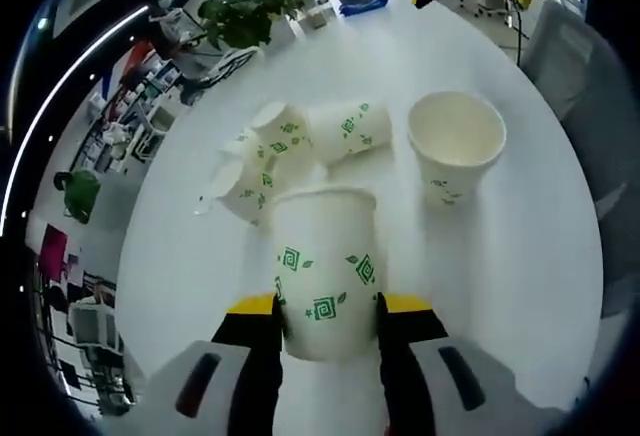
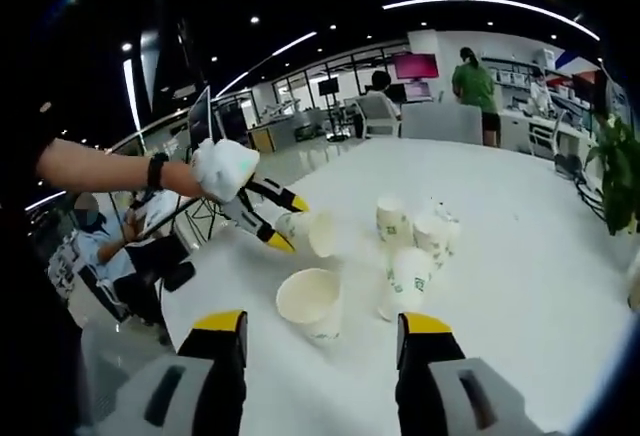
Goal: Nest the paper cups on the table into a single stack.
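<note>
My left gripper [image 1: 327, 308] is shut on a white paper cup with green prints [image 1: 325, 271], held above the white table [image 1: 520, 256]. Beyond it stands one upright open cup [image 1: 455, 141], with several cups [image 1: 300, 146] lying in a loose cluster to its left. In the right gripper view, a gloved hand holds the left gripper [image 2: 280, 221] with its cup [image 2: 312, 232] tipped sideways over the table edge. The upright cup [image 2: 312, 304] stands just ahead of my right gripper [image 2: 322, 344], which is open and holds nothing. The cluster of cups [image 2: 412, 246] sits to the right of it.
A potted plant [image 1: 255, 6] stands at the table's far end, and its leaves [image 2: 615, 166] show at the right. Chairs and desks ring the table. People stand and sit in the office behind [image 2: 475, 86]. Bare table surface [image 2: 520, 286] lies around the cups.
</note>
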`<state>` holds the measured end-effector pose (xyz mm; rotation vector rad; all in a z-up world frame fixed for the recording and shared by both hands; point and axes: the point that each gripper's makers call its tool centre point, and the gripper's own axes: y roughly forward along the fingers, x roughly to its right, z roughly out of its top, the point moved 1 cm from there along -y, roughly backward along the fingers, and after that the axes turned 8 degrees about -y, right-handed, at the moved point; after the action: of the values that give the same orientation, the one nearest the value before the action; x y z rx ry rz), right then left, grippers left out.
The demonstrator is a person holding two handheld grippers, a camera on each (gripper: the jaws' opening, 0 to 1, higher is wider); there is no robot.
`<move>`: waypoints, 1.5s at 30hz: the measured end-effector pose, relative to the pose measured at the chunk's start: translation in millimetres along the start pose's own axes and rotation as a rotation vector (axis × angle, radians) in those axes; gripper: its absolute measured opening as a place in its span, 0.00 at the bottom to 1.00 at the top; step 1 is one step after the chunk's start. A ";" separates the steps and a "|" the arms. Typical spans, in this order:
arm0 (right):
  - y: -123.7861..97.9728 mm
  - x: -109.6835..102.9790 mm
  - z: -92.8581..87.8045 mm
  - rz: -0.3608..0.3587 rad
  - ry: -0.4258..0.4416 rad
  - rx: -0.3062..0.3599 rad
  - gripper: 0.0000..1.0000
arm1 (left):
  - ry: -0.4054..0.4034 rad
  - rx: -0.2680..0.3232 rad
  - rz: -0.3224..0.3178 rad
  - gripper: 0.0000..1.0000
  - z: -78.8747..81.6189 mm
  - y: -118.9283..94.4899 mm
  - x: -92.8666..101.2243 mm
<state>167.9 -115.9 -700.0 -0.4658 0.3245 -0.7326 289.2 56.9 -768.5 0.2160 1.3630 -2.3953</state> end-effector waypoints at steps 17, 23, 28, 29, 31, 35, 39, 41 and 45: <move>58.1 -9.5 38.9 0.121 -0.020 0.007 0.56 | 0.075 0.055 0.005 0.35 32.6 -25.8 8.2; 74.2 -9.8 45.2 0.159 -0.014 0.008 0.55 | 0.114 0.075 0.002 0.35 48.0 -36.9 14.9; 84.0 -15.2 51.1 0.195 -0.020 0.001 0.53 | 0.154 0.088 -0.003 0.35 56.1 -38.8 17.2; 85.1 -16.0 52.8 0.202 -0.017 0.004 0.53 | 0.163 0.091 -0.005 0.35 57.5 -37.6 17.2; 89.1 -16.5 59.0 0.227 0.006 0.018 0.51 | 0.175 0.095 -0.005 0.35 62.3 -37.7 20.5; 93.8 -24.7 63.1 0.265 0.017 0.017 0.45 | 0.211 0.114 -0.013 0.35 72.2 -38.0 27.7; 94.7 -31.3 63.3 0.291 0.031 0.012 0.45 | 0.236 0.129 -0.024 0.35 81.3 -40.0 35.2; 96.7 -32.4 63.4 0.297 0.035 0.009 0.44 | 0.248 0.135 -0.027 0.35 86.0 -40.8 38.9; 96.6 -34.1 63.7 0.313 0.044 0.006 0.43 | 0.296 0.128 -0.026 0.35 89.5 -41.7 42.2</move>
<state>226.2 -10.7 -691.2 -0.3826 0.4251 -0.4391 238.6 -10.6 -702.1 0.6123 1.3387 -2.5518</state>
